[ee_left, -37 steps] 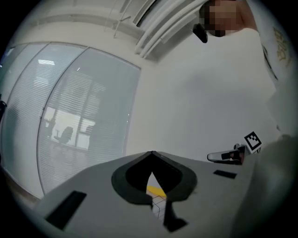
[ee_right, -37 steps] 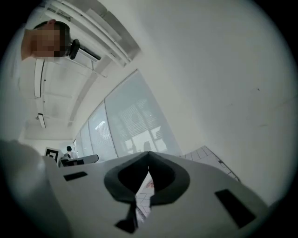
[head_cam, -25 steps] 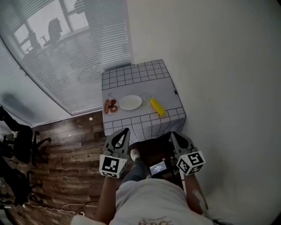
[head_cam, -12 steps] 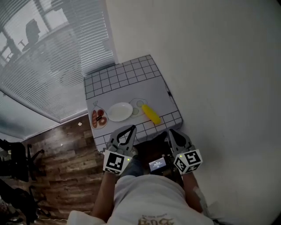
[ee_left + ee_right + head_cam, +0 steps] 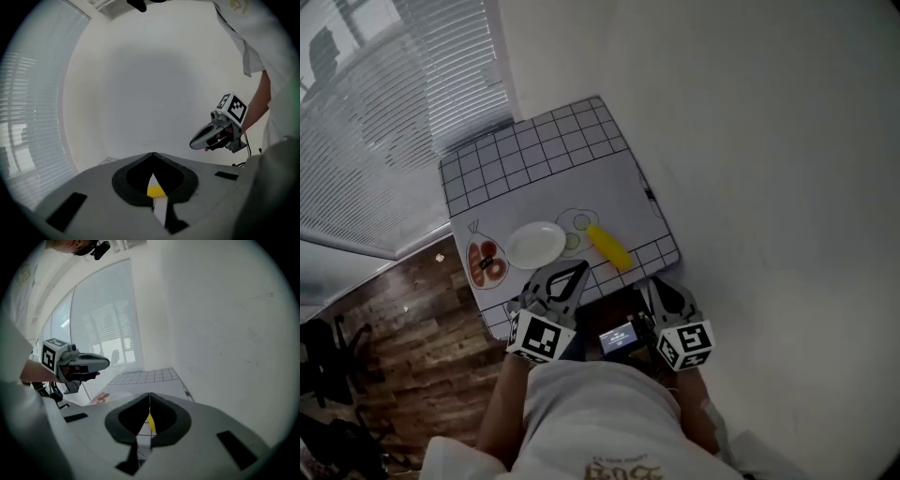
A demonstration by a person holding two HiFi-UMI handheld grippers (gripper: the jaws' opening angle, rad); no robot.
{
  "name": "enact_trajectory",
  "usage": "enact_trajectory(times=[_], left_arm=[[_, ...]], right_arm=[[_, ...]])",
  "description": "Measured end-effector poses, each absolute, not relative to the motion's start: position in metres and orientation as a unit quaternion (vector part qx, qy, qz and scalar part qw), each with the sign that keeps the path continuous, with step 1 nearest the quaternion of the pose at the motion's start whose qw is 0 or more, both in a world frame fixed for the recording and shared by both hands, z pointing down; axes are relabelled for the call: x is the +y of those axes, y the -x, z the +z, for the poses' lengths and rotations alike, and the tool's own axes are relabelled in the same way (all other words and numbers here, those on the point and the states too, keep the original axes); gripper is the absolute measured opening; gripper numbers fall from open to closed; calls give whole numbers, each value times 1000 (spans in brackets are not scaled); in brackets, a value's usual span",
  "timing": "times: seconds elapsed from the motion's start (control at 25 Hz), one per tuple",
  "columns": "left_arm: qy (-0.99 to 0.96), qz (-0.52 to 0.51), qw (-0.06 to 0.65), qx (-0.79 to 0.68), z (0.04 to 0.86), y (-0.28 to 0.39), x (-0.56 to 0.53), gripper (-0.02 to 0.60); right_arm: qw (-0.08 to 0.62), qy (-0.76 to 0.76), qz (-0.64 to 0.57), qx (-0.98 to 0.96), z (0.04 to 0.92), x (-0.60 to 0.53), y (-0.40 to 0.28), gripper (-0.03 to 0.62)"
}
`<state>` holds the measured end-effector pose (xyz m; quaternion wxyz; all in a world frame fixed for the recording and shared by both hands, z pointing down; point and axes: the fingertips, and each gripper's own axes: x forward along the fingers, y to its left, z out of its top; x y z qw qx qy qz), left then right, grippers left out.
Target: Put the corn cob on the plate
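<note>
You're holding both claws clenched and empty here. The left gripper and the right gripper are hovering at the near edge of the small table with the white, black-gridded cloth, jaws pressed together on nothing.

The yellow corn cob is lying on the cloth near the front right corner, just beside the round white plate but not on it, and the plate is sitting bare.

Here's the worry. Going in with the jaws clamped like this, you're likely to be nudging the cob rather than gripping it. It's round, so I'm judging it could roll, and the table edge is near on that side. Grabbing it close to one end is risking a tilt and a slip during the carry. A low claw could also be dragging the cloth.

An egg-like outline is showing on the cloth between cob and plate. A reddish patch, print or object I can't tell, is lying left of the plate. Nothing is blocking the short path across, though the white wall is crowding your right side.
</note>
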<state>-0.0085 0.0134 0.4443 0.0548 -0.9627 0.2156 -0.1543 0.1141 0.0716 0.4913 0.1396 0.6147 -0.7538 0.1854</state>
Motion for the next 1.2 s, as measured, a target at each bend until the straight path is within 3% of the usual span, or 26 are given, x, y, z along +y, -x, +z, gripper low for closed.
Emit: enact_trajectory(times=[0.28, 0.76, 1.0, 1.2], left_arm=[[969, -201, 71, 125, 470, -13, 3, 6], [958, -266, 102, 23, 521, -59, -11, 6], [910, -356, 201, -64, 570, -69, -17, 6], [895, -391, 193, -97, 592, -70, -22, 8]], right_arm=[[209, -610, 170, -745, 506, 69, -113, 8], [237, -592, 205, -743, 555, 54, -126, 9], [266, -561, 208, -756, 592, 34, -127, 12], [283, -525, 212, -775, 608, 20, -117, 86]])
